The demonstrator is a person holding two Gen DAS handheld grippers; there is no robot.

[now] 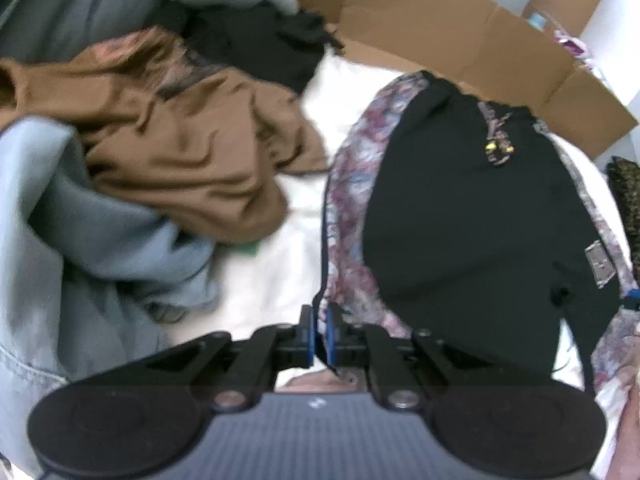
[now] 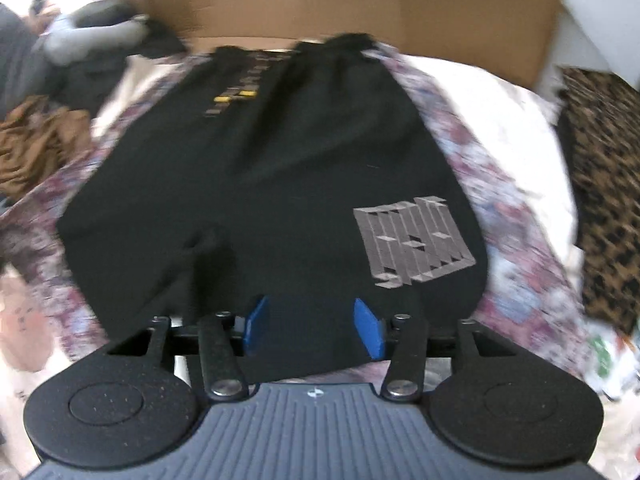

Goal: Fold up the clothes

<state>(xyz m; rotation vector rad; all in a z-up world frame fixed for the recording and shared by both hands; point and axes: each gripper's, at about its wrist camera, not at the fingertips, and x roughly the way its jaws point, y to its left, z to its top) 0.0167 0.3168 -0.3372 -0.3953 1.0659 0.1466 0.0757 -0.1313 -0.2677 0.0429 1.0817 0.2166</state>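
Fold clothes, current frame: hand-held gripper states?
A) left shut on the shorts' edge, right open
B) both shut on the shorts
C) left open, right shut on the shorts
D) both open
A: the left hand-held gripper has its blue pads pinched on the patterned edge of the black shorts, while the right hand-held gripper has its pads spread apart over the hem.

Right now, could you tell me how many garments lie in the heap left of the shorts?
4 visible: a brown garment in the middle, a light blue one nearest, a black one behind, a grey one farthest. More may be buried.
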